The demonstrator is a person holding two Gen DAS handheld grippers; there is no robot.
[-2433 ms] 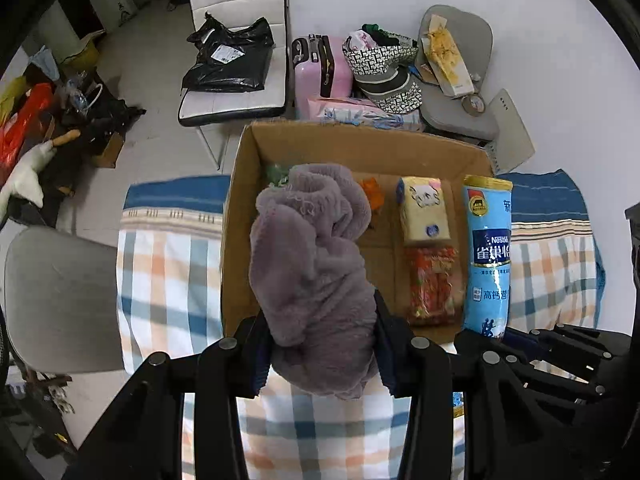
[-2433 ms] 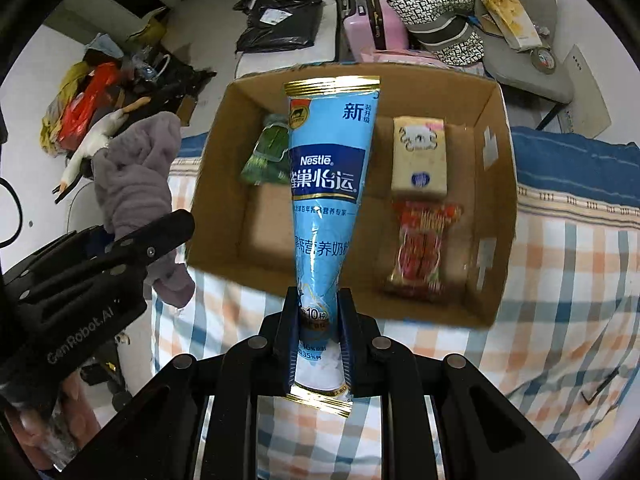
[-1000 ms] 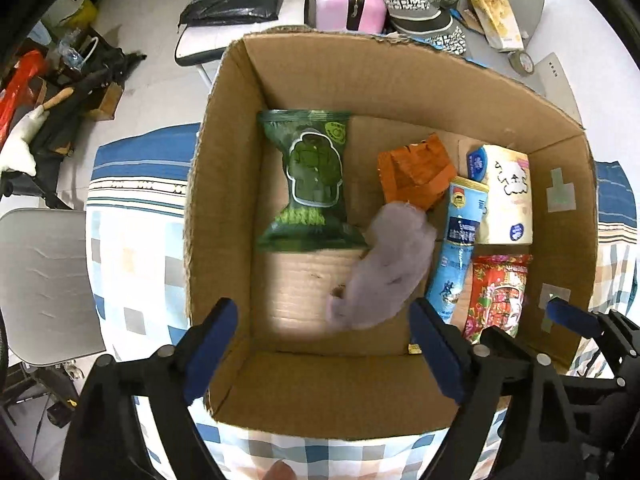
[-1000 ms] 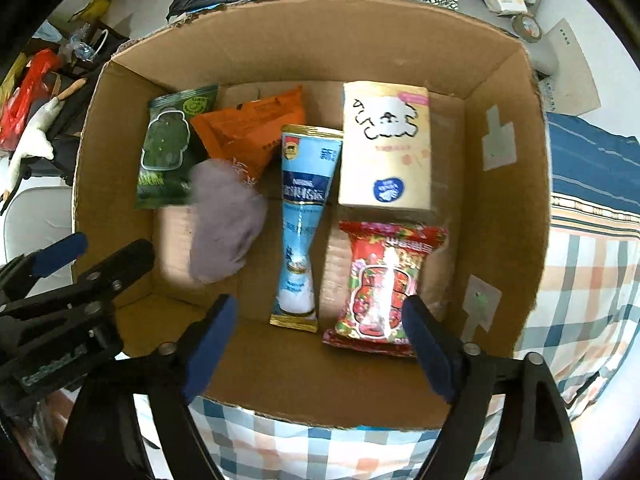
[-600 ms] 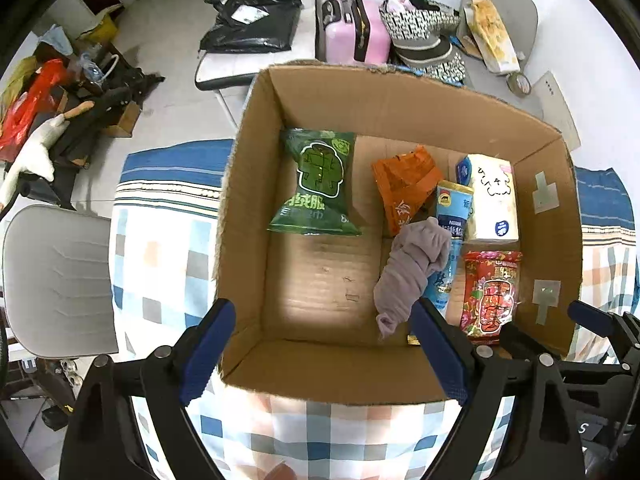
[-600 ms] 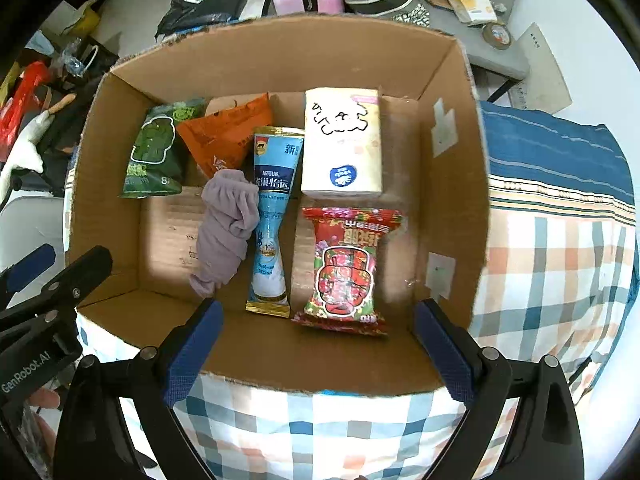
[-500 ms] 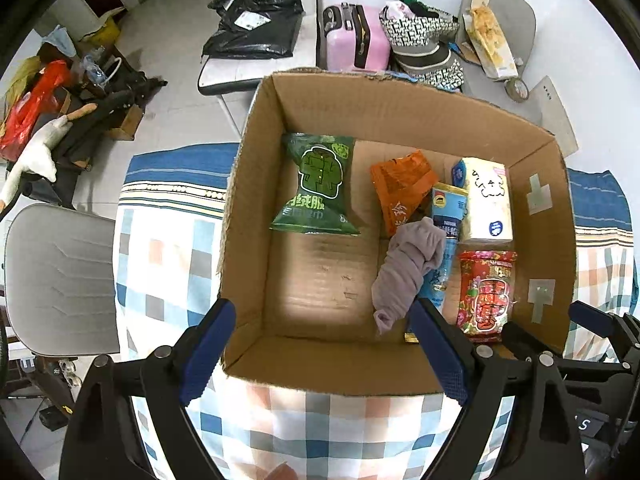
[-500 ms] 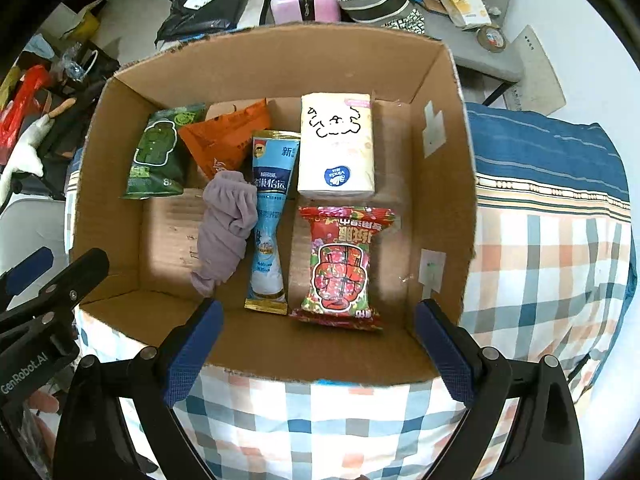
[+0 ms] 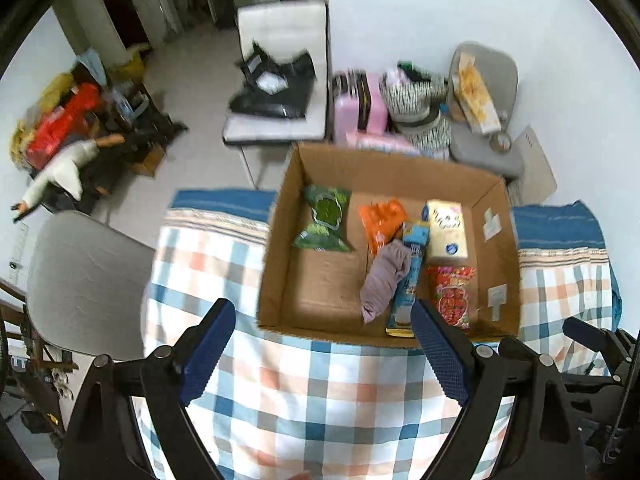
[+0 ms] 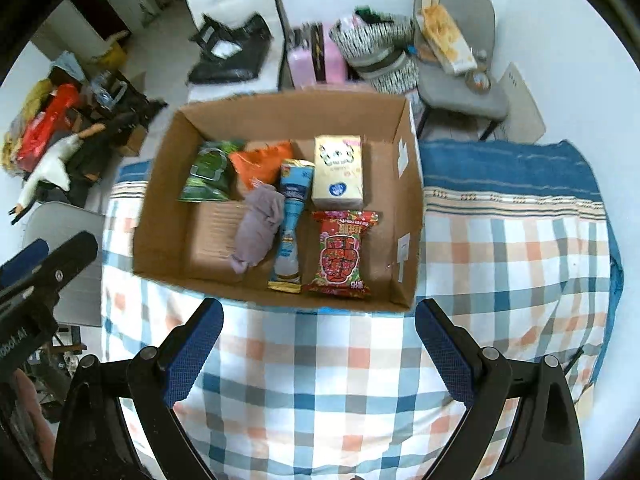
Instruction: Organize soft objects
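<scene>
Left wrist view shows the left gripper (image 9: 320, 344) spread and empty, pulled back above the checked cloth (image 9: 320, 400) — the purple fuzzy cloth (image 9: 385, 276) it held now lies in the cardboard box (image 9: 280, 248) beside the blue pouch (image 9: 410, 276), the right gripper (image 10: 318, 344) likewise spread — so both drops look done.

Both wrist cameras look steeply down from nearby over the checked cloth-covered worktop (image 9: 320, 400), the left view from further left; both share the open brown cardboard box (image 9: 280, 240) (image 10: 160, 184).

five packets (image 10: 340, 251), one cloth (image 10: 258, 229), one box (image 10: 160, 216)
</scene>
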